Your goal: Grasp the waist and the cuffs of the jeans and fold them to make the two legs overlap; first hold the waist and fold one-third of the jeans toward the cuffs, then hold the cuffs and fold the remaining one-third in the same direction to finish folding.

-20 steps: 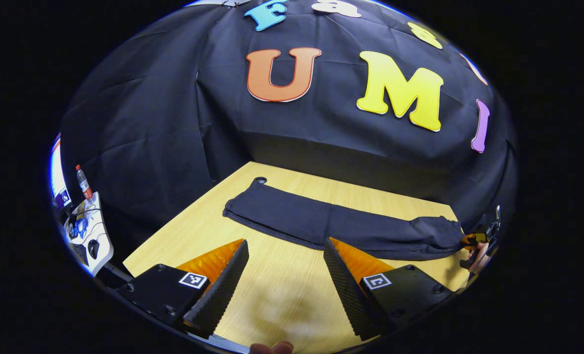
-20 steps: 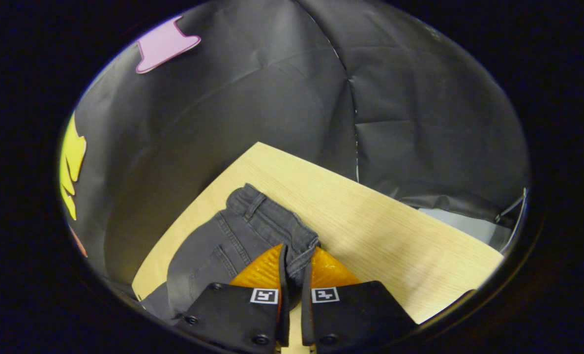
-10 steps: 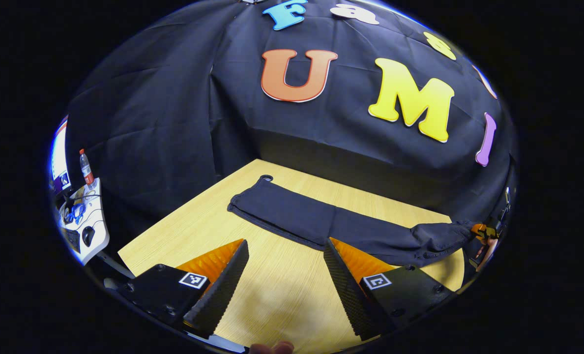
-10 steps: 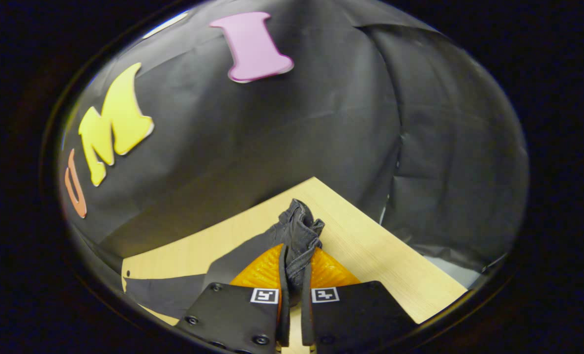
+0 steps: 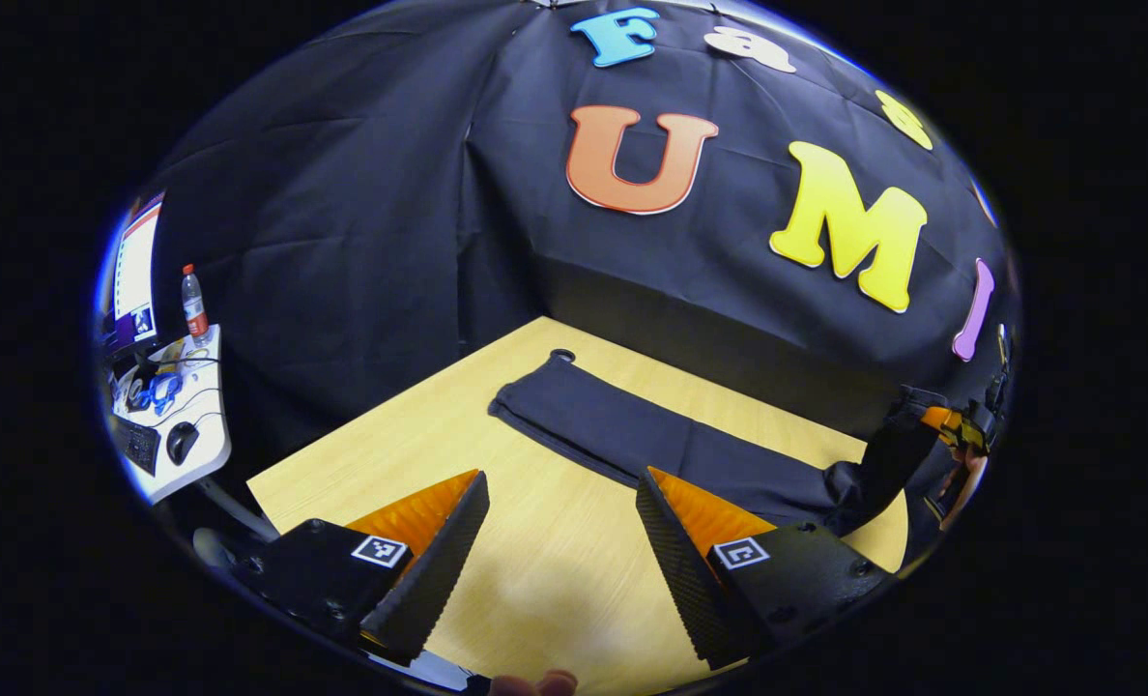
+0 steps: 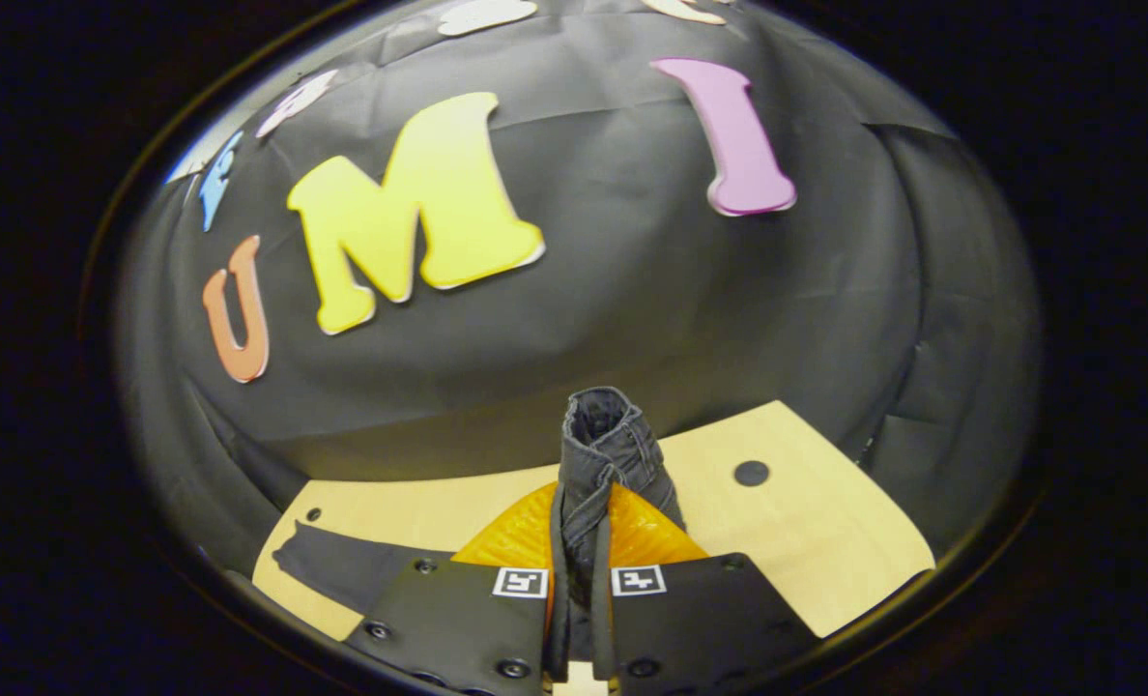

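Observation:
Dark jeans (image 5: 651,440) lie stretched across the wooden table (image 5: 439,435), legs stacked, cuffs at the far left end. At the right end the waist (image 6: 605,449) is lifted off the table, bunched upright between the fingers of my right gripper (image 6: 579,512), which is shut on it. In the left gripper view that right gripper (image 5: 956,430) shows at the far right edge with the raised waist cloth hanging from it. My left gripper (image 5: 559,541) stands open above bare table in front of the jeans' middle, touching nothing.
A side desk (image 5: 163,435) with a bottle (image 5: 192,304), a mouse and cables stands beyond the table's left. A round hole (image 6: 751,473) marks the table near the waist end, another (image 5: 562,356) by the cuffs. Black cloth walls close the back.
My right gripper has raised the waist off the table and swung left toward the cuffs. The left gripper stays open, its view drifting slightly.

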